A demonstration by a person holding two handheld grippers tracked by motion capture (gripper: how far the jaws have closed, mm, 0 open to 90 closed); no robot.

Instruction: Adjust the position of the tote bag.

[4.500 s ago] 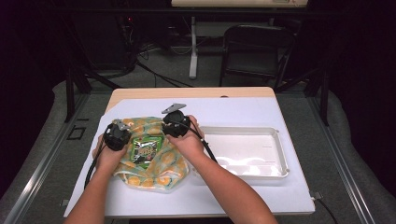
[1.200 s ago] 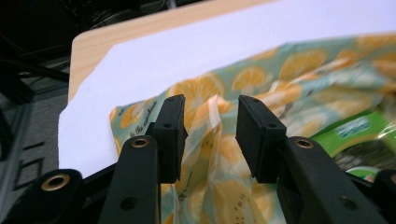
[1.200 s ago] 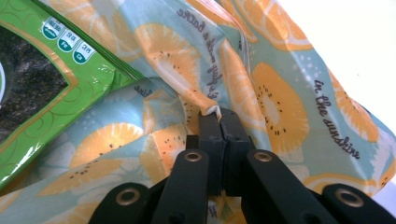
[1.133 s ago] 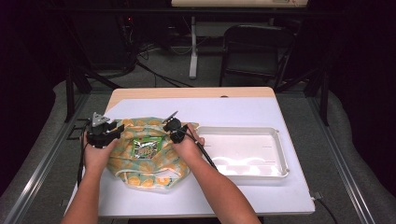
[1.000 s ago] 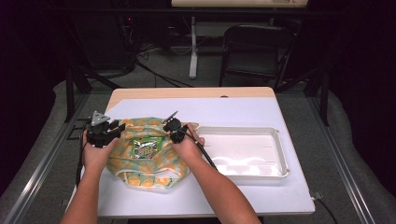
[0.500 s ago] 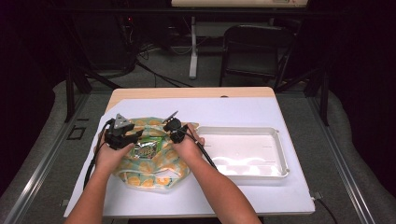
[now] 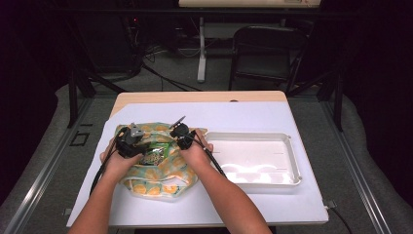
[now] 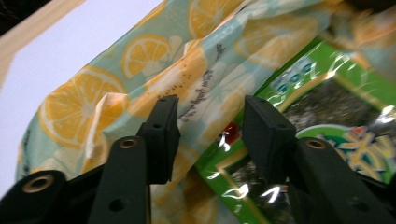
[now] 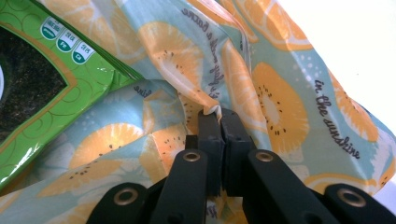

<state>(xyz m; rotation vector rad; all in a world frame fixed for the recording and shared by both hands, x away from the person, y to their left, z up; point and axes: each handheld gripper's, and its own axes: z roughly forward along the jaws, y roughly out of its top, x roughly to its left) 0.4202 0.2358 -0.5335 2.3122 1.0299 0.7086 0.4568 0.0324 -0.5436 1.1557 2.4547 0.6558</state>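
A soft plastic bag printed with orange slices on pale teal [image 7: 158, 168] is seen lying on the white-covered worktop [image 7: 253, 204], just left of a shallow white plastic tray [image 7: 287, 161]. A glossy green snack packet [image 7: 155, 155] is seen at the bag's mouth, partly covered by its edge. Compared with a second ago, the left hand-held gripper [image 7: 138, 146] is found nearer the middle of the bag and lower, where before it was held out beyond the bag's left edge. Its jaws have just been opening and then narrowing a little; in the left gripper view they are seen spread [image 8: 210, 126], with the bag's edge and a corner of the green packet [image 8: 336, 107] lying between them but not pressed by either pad. From this it is judged that a fresh hold on the left side of the mouth is being sought, so that the packet can be freed or the mouth widened. The right hand-held gripper [image 7: 181, 135] is unmoved and pressed together; in the right gripper view a fold of the printed bag [image 9: 280, 93] is pinched between its pads [image 9: 220, 116]. Both forearms are brought in from the near edge of the worktop, the hands set close together over the bag, the left tilted down toward the packet, the right held against the bag's upper right rim.
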